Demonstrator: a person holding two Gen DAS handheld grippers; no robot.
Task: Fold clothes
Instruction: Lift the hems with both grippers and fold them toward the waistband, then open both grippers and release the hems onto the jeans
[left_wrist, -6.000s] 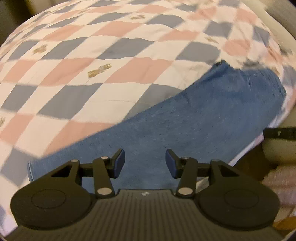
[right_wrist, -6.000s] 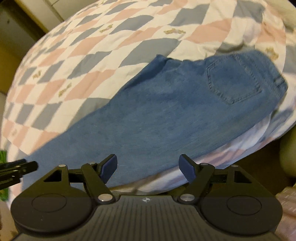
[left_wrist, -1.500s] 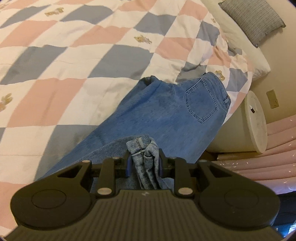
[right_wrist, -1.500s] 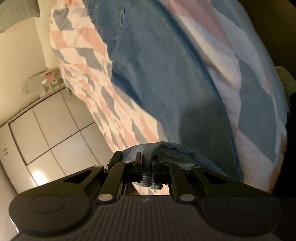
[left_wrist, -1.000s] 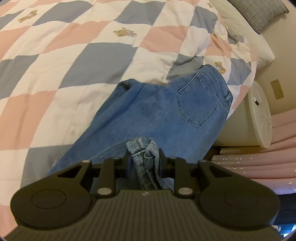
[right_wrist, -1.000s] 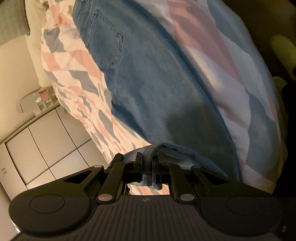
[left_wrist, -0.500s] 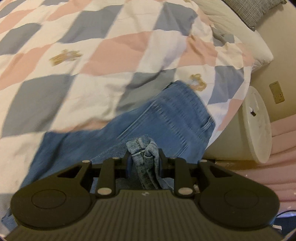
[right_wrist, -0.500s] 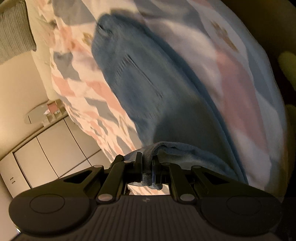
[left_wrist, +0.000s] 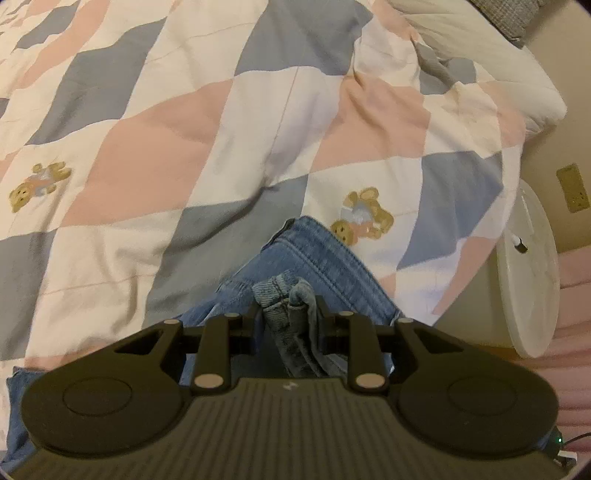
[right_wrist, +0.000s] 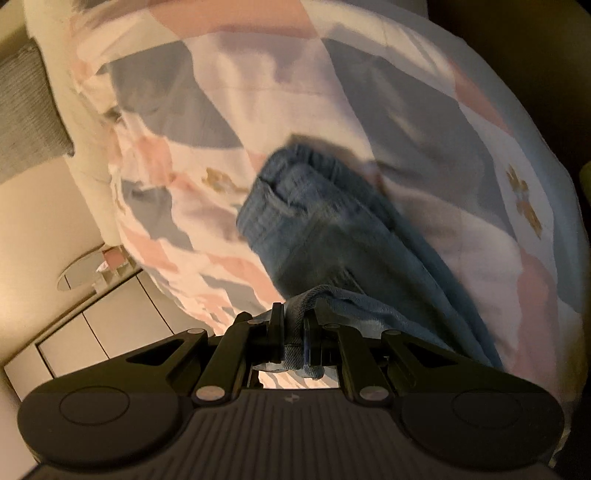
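Left claw (left_wrist: 286, 317): black two-finger claw, closed down on a thick bunched wad of the blue denim jeans (left_wrist: 317, 258), hem stitching showing between the pads.
Right claw (right_wrist: 294, 332): black, nearly fully closed, pinching a thinner folded edge of the same jeans.
Jeans, place: draped from both claws onto the pink, grey and white checked quilt (left_wrist: 207, 122), one end doubled back over the other; the waistband lies just beside the quilt's embroidered teddy bear (left_wrist: 362, 218).
Handling, my guess: heavy, limp cloth, not slippery and not fragile; it will sag between the two holds and drag on the quilt.
Where to hold: the hem corners as now; seams and hems give the pads the most to bite on.
Edges: beyond the teddy bear the quilt drops off the bed, with a round white side table (left_wrist: 528, 273) just past it.
Open room: wide bare quilt on the far side of the teddy bear from that drop, best for laying the fold.
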